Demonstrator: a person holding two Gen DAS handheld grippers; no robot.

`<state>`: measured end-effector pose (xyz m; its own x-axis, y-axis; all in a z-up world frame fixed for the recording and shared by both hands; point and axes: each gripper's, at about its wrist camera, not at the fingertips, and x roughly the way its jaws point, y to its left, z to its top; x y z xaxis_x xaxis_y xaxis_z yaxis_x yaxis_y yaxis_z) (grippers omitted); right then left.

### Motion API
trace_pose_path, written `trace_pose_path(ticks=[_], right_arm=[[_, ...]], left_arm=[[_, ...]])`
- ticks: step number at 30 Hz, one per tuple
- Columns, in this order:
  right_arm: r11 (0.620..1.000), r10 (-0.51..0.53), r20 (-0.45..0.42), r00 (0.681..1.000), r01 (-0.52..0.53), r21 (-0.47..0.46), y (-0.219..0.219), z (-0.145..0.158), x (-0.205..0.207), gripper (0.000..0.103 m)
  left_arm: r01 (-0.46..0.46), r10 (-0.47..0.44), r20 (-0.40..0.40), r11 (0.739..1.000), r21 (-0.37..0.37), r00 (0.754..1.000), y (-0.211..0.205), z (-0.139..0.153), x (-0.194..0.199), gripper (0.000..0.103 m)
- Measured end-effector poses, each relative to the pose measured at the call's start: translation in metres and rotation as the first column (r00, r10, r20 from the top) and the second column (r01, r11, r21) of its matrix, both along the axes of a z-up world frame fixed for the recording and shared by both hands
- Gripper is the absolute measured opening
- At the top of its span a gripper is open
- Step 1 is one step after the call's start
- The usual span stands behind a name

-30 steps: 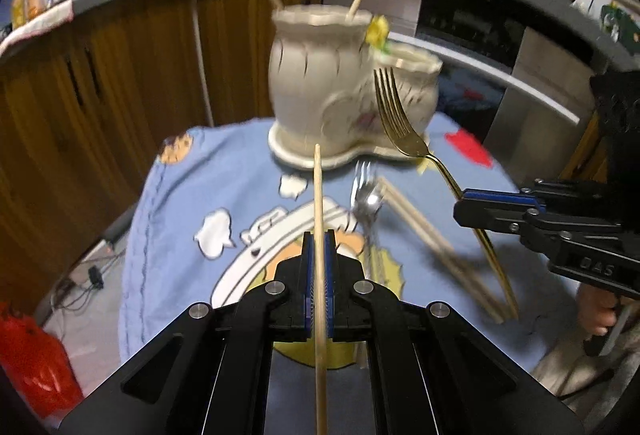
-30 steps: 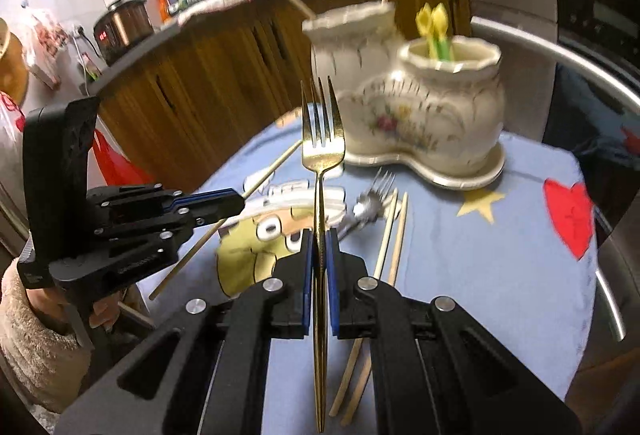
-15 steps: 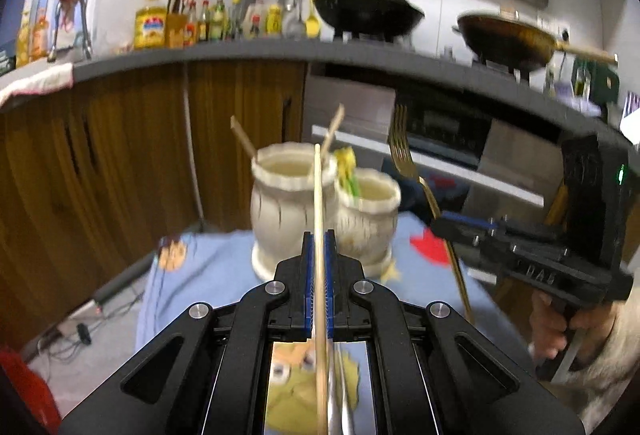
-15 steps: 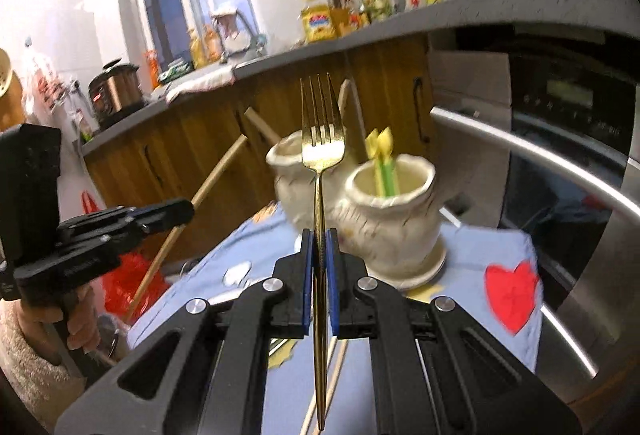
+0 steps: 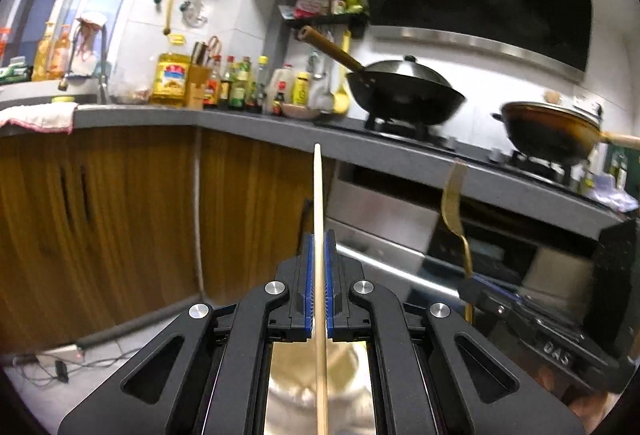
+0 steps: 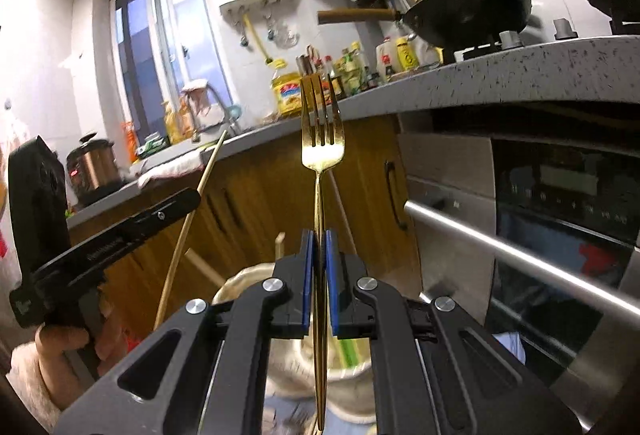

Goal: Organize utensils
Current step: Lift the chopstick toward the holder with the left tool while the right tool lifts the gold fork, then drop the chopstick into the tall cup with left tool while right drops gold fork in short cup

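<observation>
My left gripper is shut on a wooden chopstick that stands upright, tip up. My right gripper is shut on a gold fork, tines up. Both are raised over the cream ceramic holder, whose rim shows just below the right fingers; chopsticks and green straws stick out of it. A blurred part of the holder shows between the left fingers. The left gripper with its chopstick is at left in the right wrist view. The right gripper and fork are at right in the left wrist view.
Wooden cabinets and a grey counter with bottles stand behind. A steel oven with a bar handle is at right. Two woks sit on the stove. The blue cloth barely shows below the holder.
Both grippers have tilted up and risen with their utensils. The table and cloth have dropped out of view and the holder now sits low, under the fingers.
</observation>
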<state>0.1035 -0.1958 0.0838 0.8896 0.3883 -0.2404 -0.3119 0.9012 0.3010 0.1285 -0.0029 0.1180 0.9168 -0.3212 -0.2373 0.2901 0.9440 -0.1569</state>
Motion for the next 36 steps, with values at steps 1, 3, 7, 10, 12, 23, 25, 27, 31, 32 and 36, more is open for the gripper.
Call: trace_pose_path(ticks=[1,3,7,10,12,23,25,27,31,32,36], right_arm=[[1.0,-0.007,-0.006,1.0,0.007,0.01,0.0,-0.001,0.006,0.007],[1.0,-0.024,-0.018,1.0,0.024,0.017,0.001,-0.006,0.018,0.007],[0.998,-0.06,-0.001,0.998,0.06,0.009,0.003,-0.013,0.029,0.007],[0.996,-0.083,0.001,0.997,0.083,0.012,0.002,-0.017,0.035,0.007],[0.995,-0.095,-0.001,0.995,0.095,0.025,-0.001,-0.018,0.039,0.007],[0.993,-0.115,-0.002,0.993,0.114,-0.037,0.006,-0.034,0.038,0.007],[0.993,-0.111,0.001,0.994,0.111,-0.046,0.006,-0.037,0.032,0.007],[0.993,-0.102,-0.002,0.995,0.102,-0.054,0.005,-0.041,0.026,0.007],[0.995,-0.087,-0.03,0.996,0.085,-0.05,0.0,-0.05,0.015,0.007],[0.996,-0.083,-0.04,0.996,0.081,-0.046,-0.001,-0.054,0.013,0.007],[0.996,-0.07,-0.062,0.996,0.066,-0.059,0.0,-0.061,0.005,0.007]], left_arm=[[-0.01,0.01,0.006,1.0,-0.003,1.0,-0.003,-0.002,0.007,0.005],[-0.024,0.024,0.018,1.0,-0.004,1.0,-0.008,-0.005,0.017,0.005],[-0.055,0.054,0.046,0.998,0.013,0.997,-0.018,-0.014,0.028,0.005],[-0.081,0.077,0.074,0.996,0.04,0.994,-0.025,-0.021,0.031,0.005],[-0.083,0.079,0.081,0.996,0.04,0.994,-0.025,-0.023,0.034,0.005],[-0.061,0.058,0.074,0.997,0.049,0.996,-0.022,-0.032,0.027,0.005],[-0.049,0.044,0.081,0.997,0.061,0.996,-0.02,-0.032,0.019,0.005],[-0.039,0.031,0.095,0.995,0.088,0.995,-0.02,-0.033,0.008,0.005],[-0.002,-0.009,0.084,0.992,0.126,0.996,-0.018,-0.037,-0.01,0.005],[0.009,-0.019,0.07,0.991,0.136,0.997,-0.018,-0.039,-0.014,0.005],[0.03,-0.032,0.011,0.986,0.164,0.999,-0.016,-0.05,-0.02,0.005]])
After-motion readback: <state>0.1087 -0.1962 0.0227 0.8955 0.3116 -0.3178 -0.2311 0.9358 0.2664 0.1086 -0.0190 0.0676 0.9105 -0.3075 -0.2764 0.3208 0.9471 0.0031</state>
